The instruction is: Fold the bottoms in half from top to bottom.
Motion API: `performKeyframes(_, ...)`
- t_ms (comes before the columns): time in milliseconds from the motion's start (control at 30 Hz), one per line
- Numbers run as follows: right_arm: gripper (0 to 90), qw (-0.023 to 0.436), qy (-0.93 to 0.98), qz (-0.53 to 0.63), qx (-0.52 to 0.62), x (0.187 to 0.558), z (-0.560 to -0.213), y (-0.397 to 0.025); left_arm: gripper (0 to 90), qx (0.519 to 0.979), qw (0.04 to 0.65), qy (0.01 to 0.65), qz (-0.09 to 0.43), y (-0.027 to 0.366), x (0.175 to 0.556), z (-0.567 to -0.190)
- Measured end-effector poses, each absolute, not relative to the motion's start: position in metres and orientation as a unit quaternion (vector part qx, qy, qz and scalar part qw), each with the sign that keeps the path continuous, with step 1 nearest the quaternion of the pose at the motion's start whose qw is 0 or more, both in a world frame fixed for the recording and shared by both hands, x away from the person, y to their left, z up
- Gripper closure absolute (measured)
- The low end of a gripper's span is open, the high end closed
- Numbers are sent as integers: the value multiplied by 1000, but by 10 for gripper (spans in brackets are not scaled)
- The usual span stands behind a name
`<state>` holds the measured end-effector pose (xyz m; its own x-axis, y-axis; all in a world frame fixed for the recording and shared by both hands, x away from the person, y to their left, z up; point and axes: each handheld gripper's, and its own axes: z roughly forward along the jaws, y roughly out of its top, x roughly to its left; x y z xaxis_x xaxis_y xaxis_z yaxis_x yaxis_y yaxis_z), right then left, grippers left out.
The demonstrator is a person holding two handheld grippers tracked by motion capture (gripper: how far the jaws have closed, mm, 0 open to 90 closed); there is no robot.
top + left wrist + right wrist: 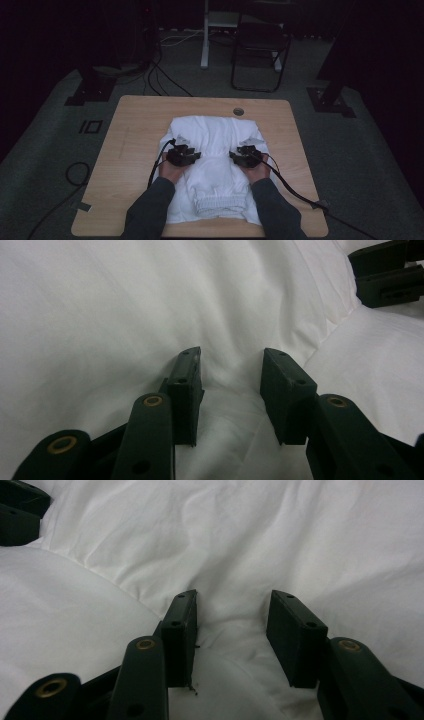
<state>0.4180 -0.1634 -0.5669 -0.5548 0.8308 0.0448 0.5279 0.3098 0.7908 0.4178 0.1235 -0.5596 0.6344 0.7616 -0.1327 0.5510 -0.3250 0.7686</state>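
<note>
white garment (215, 150) spread mid-desk (140, 120), ribbed hem toward the person | left tool (190, 156) jaws parted, pressed into the cloth, fold bulging between them, not clamped | right tool (241, 156) likewise parted on cloth, opposite side, facing left tool

A garment (215, 160) lies on the counter (140, 125), under both tools: left tool (192, 156) and right tool (236, 156) rest side by side on it.
</note>
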Motion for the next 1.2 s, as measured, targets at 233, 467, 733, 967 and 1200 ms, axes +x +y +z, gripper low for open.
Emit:
performKeyframes(233, 546, 185, 793, 400, 421, 376, -569, -164, 607, 804, 416, 406, 124, 126, 367, -562)
performKeyframes(467, 546, 180, 796, 404, 412, 346, -571, -163, 590, 799, 426, 412, 101, 131, 337, -564)
performKeyframes(733, 547, 178, 799, 404, 408, 336, -571, -164, 436, 779, 422, 423, 192, 153, 370, -508)
performKeyframes(967, 547, 178, 799, 404, 408, 336, -571, -163, 246, 760, 355, 497, 221, 171, 444, -523)
performKeyframes(1200, 547, 178, 799, 404, 409, 336, -571, -163, 194, 757, 352, 523, 170, 184, 459, -553)
